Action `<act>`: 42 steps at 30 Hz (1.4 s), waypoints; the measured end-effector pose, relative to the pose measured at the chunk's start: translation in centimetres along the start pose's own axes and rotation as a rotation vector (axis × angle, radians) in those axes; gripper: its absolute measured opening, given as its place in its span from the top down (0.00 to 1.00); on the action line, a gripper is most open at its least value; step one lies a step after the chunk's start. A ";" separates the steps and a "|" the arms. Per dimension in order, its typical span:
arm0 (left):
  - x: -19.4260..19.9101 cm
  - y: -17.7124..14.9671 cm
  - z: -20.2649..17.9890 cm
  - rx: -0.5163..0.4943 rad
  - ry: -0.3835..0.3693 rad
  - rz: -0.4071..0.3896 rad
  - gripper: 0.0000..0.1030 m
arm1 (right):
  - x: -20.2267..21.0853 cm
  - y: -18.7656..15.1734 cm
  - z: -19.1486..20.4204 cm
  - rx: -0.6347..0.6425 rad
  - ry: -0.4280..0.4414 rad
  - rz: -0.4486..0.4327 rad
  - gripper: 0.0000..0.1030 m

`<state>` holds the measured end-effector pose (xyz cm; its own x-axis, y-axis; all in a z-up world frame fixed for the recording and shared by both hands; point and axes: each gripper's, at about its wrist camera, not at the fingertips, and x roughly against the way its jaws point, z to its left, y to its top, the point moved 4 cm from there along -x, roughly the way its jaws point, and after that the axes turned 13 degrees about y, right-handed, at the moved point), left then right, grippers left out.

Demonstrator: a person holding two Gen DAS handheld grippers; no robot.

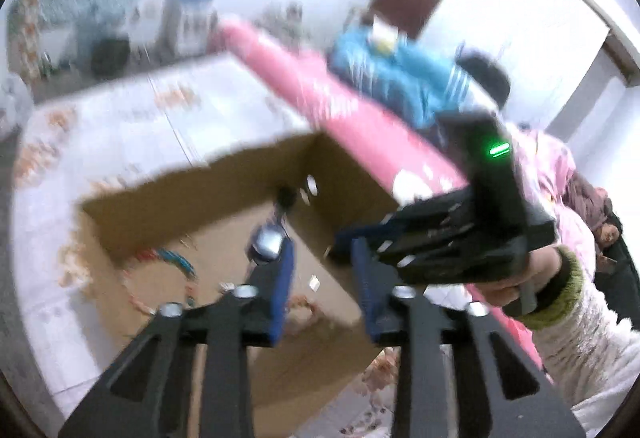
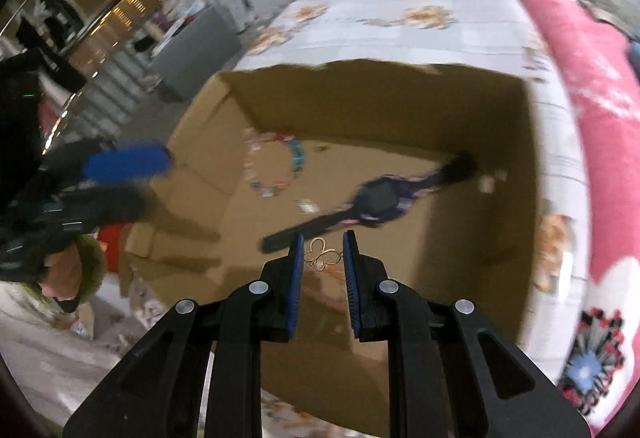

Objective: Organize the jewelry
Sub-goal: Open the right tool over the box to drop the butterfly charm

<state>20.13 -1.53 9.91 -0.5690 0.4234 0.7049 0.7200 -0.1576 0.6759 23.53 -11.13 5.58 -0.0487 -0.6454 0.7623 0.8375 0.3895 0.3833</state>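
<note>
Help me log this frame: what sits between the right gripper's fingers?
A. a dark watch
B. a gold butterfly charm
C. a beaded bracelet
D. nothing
B: in the right wrist view a thin gold butterfly charm spans the gap of the right gripper, while the watch and bracelet lie on the floor of the box.
</note>
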 end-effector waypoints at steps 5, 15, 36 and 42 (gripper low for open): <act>5.3 -2.3 2.9 0.017 0.129 -0.184 0.41 | -5.2 2.3 2.6 0.019 0.050 0.118 0.83; 8.2 -8.2 8.9 0.159 0.198 -0.199 0.25 | -13.1 4.4 4.6 -0.037 0.063 0.283 0.73; 10.1 -10.1 -0.5 0.095 0.365 -0.286 0.05 | 14.0 -11.5 9.0 -0.055 -0.273 -0.574 0.12; 6.4 -11.9 -3.4 0.139 0.385 -0.162 0.05 | 11.7 -15.8 4.7 -0.197 -0.378 -0.490 0.11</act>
<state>6.58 0.03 7.15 -0.7663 0.0656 0.6391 0.6412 0.0158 0.7672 7.20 -21.73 10.84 -0.6082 -0.4282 0.6684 0.7523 -0.0424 0.6574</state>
